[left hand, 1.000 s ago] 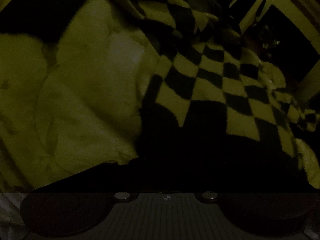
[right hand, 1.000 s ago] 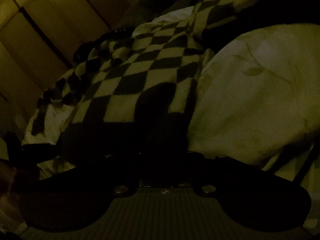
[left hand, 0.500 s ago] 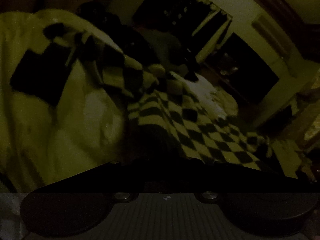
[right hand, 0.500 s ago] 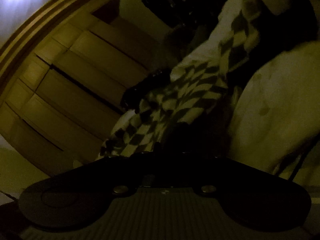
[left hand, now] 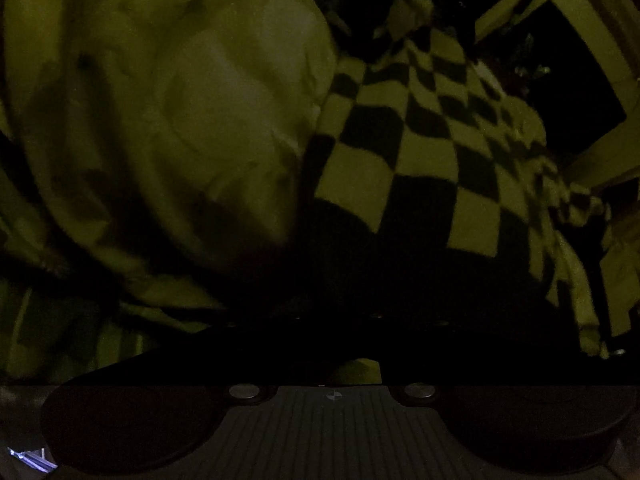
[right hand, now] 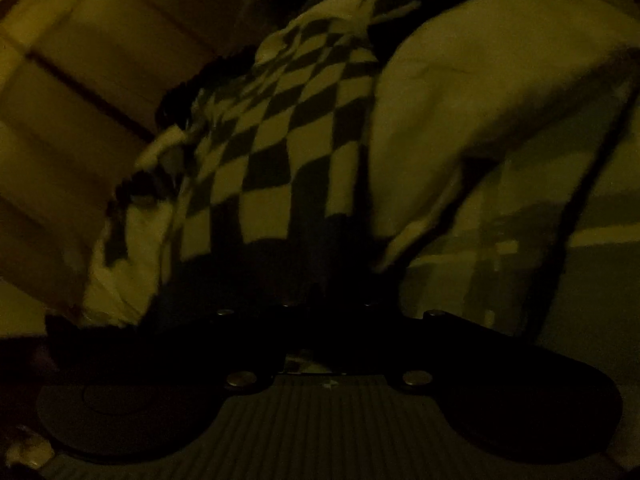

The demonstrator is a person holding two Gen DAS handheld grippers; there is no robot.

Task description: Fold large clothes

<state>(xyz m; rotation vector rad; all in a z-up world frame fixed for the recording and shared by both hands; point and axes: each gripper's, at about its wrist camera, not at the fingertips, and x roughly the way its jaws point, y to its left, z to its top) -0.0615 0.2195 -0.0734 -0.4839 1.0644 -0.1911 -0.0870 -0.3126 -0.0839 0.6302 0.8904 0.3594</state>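
A black-and-pale checkered cloth point(left hand: 420, 152) runs from the upper right down into the dark patch where my left gripper point(left hand: 340, 280) sits. Its fingers are lost in shadow; the jaws are opening, and the cloth's lower edge reaches between them. In the right wrist view the same checkered cloth point(right hand: 280, 140) hangs down the middle into my right gripper point(right hand: 324, 272), which is shut on its dark lower edge. A plain pale cloth point(left hand: 240, 100) lies bunched beside the checkered one, also showing as the plain pale cloth point(right hand: 480, 80) on the right.
Pale panelled cupboard doors point(right hand: 100, 80) stand at the left of the right wrist view. A dark rectangular opening point(left hand: 568, 80) sits in the wall at the upper right. The room is very dim and the near cloth edges are hard to read.
Half a second ago both cameras were tipped up toward the room; now they point back down at the cloth, which fills both views again. The right view is blurred from motion.
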